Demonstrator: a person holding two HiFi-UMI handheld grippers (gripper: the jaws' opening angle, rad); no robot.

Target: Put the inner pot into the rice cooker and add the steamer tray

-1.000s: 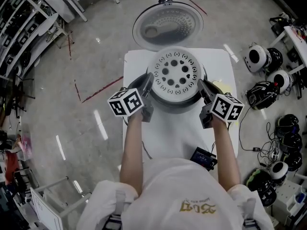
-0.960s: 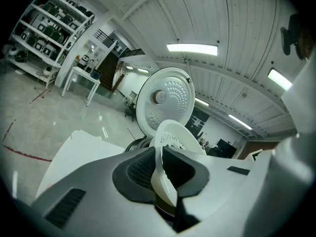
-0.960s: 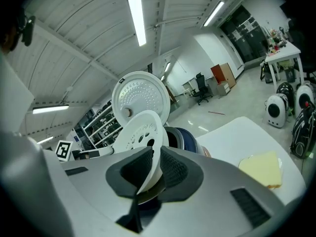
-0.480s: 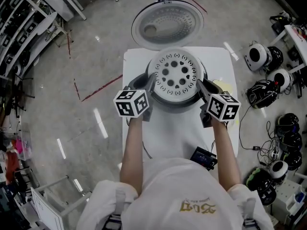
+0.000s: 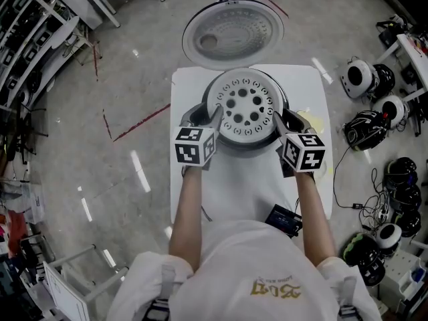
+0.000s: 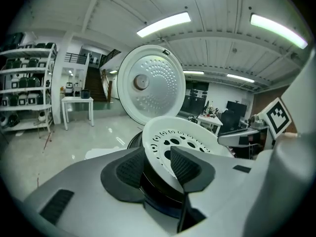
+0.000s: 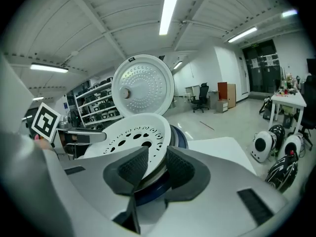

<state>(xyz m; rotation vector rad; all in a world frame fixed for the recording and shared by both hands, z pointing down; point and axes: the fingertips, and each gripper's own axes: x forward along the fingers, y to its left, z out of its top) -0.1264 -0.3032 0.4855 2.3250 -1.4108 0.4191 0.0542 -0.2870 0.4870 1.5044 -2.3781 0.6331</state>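
A white perforated steamer tray [image 5: 246, 105] sits in the mouth of the dark rice cooker [image 5: 198, 112], whose round lid [image 5: 233, 33] stands swung open behind. The tray covers the inner pot. My left gripper [image 5: 212, 116] is at the tray's left rim and my right gripper [image 5: 279, 120] at its right rim. In the left gripper view the tray [image 6: 180, 138] rim runs between the jaws of the left gripper [image 6: 158, 164], which are opening, with a gap at the pads. In the right gripper view the tray [image 7: 129, 132] rim likewise lies between the opening jaws of the right gripper [image 7: 150, 169].
The cooker stands on a small white table [image 5: 314, 92] with a black device [image 5: 284, 219] near its front edge. Helmets and cables [image 5: 364, 79] lie on the floor to the right. Shelving [image 5: 27, 32] lines the left side.
Both grippers have rolled at the wrist and their marker cubes have shifted inward. Their jaws have widened around the tray's rim, and the tray stays in the cooker.
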